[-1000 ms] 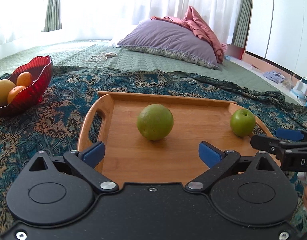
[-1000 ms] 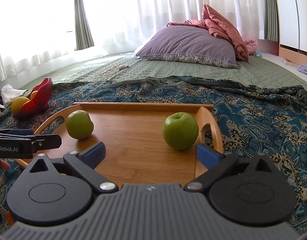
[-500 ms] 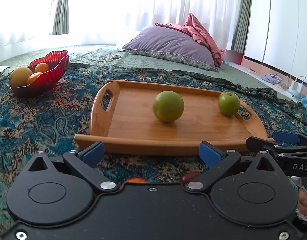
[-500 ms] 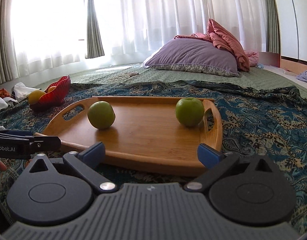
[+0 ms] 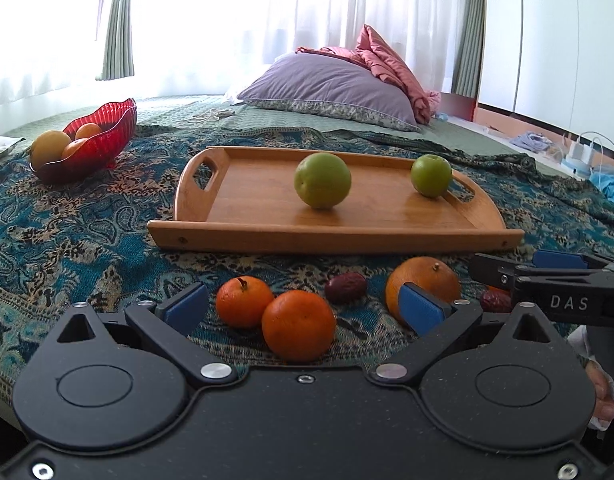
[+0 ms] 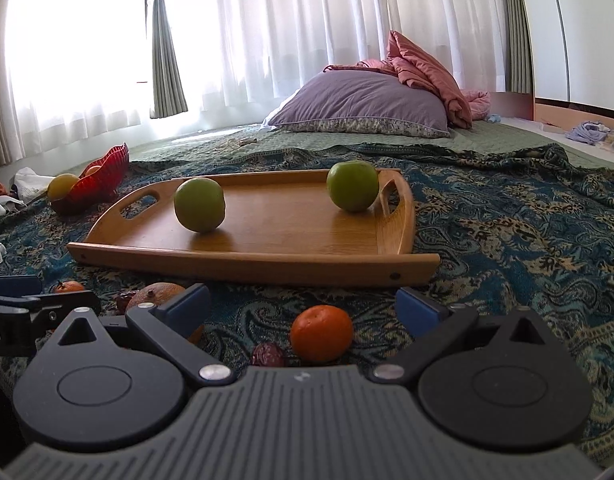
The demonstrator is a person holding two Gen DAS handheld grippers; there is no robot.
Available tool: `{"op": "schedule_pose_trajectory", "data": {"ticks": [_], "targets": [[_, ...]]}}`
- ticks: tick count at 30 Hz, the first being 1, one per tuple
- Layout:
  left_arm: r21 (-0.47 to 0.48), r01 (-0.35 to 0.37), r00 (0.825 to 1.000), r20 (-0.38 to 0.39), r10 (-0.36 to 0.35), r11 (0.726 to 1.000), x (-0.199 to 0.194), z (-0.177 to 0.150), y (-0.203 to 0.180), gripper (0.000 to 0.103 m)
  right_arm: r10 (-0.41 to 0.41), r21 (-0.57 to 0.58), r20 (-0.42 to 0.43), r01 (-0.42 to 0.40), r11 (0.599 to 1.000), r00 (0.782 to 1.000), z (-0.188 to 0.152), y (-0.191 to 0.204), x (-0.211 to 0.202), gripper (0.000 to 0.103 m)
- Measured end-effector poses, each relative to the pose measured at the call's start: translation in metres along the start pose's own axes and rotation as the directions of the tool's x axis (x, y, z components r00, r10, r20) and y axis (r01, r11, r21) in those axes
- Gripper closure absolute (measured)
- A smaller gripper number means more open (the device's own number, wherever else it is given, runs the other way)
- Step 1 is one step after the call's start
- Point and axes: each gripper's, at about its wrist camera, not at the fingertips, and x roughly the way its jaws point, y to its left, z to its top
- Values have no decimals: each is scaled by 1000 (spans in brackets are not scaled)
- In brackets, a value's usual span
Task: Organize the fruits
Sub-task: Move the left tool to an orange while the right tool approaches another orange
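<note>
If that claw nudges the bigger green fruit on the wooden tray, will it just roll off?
The bigger green fruit is round and sits loose on the smooth wooden tray, so it would probably roll. The raised rim should likely stop it. Its skin looks smooth, so it may slip in a pinch.

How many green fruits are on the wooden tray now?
2. One green fruit sits near the middle of the wooden tray; the other sits by the tray's right handle. None seems hidden.

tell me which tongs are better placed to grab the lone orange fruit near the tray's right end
Right. The right tongs are open with that lone orange fruit lying between their fingers, short of the tray. The left tongs face the two oranges further left.
</note>
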Motion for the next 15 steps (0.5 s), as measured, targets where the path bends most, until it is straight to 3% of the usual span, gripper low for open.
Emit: {"op": "schedule_pose_trajectory", "data": {"ticks": [7, 15], "targets": [[-20, 0, 1000, -9, 0, 1000, -8, -7, -3, 11, 7, 23, -12, -7, 1000, 1000, -5, 2, 0, 0], [1, 3, 1000, -19, -3, 1000, -11, -13, -4, 32, 1, 4, -10, -1, 1000, 1000, -12, 10, -2, 0]]}}
